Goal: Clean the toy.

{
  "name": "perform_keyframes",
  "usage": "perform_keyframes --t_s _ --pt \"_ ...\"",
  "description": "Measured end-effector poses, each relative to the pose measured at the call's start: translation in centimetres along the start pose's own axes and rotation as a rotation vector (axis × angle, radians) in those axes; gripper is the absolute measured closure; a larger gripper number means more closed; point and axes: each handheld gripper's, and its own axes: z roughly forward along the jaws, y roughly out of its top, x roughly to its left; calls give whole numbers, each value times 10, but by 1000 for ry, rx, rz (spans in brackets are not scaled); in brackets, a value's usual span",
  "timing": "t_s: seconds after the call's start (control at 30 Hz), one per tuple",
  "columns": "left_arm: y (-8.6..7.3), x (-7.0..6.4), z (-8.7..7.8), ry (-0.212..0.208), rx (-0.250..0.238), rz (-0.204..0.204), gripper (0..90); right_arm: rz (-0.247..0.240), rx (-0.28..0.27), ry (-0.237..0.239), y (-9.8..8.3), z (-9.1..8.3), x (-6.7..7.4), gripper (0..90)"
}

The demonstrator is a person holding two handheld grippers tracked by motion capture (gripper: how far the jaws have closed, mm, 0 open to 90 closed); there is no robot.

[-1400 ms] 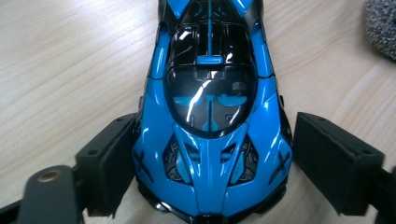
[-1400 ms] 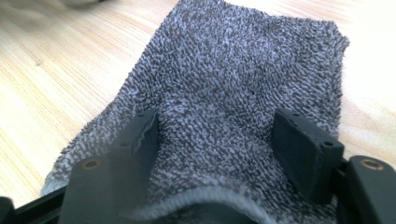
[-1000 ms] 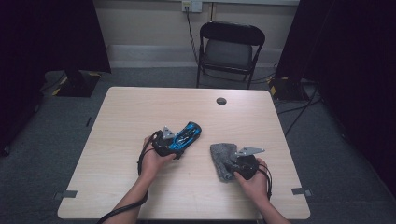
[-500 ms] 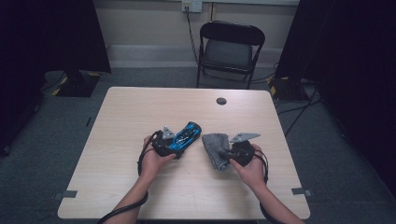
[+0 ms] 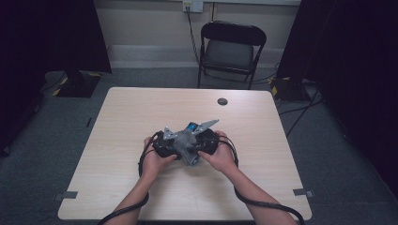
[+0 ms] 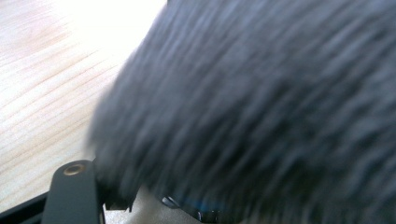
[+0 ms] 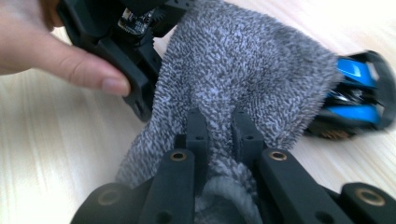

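Grey cloth [image 7: 243, 79] pinched in closed right tongs [image 7: 223, 128], over blue car [image 7: 357, 95] in left tongs' [image 5: 180, 140] grip.

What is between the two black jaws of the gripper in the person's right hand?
A fold of the fluffy grey cloth is pinched between the right gripper jaws, as the right gripper view shows; the cloth drapes over the blue toy car.

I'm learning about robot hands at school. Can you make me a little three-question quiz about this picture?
1. True or false: the right gripper has its jaws shut on the fluffy grey cloth.
2. What colour is the shiny toy car beside the cloth?
3. What lies past the light wooden table: A a black folding chair, B a red sofa, C a white fridge?

Key: 1 true; 2 blue and black; 3 A.
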Motion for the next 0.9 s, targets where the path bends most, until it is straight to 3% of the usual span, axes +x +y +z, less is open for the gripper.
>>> perform_keyframes --t_s 0.07,0.23,0.43,0.73,0.9 --pt "0 0 0 -1 1 0 255 -8 32 0 6 7 -1 802" --pt "0 0 0 -10 0 -12 255 28 65 10 13 18 -9 801" --pt "0 1 0 -4 6 8 255 52 99 -11 17 26 -15 800" --pt "0 0 0 -2 4 6 255 90 108 -68 17 26 -26 800" --pt "0 0 0 -2 3 6 255 84 111 -141 18 22 -33 801"
